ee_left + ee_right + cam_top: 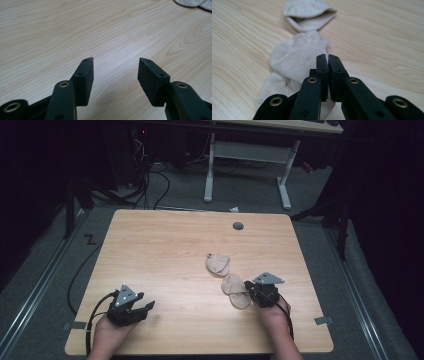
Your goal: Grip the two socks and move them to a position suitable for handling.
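Two beige socks lie on the wooden table (165,245), right of its middle. The farther sock (218,264) (309,15) is bunched, with its opening towards my right gripper. The nearer sock (236,291) (294,60) stretches from it towards the front edge. My right gripper (248,288) (328,57) rests over the near sock's right side. Its jaws stand together, and no cloth is visible between the pads. My left gripper (148,306) (116,67) sits at the front left, open over bare wood. A bit of sock (193,3) shows at the top right of the left gripper view.
A grey round cap (238,226) is set into the table near its far edge. Beyond the table stand a white desk frame (285,175) and floor cables (150,185). Bare wood lies between the two grippers.
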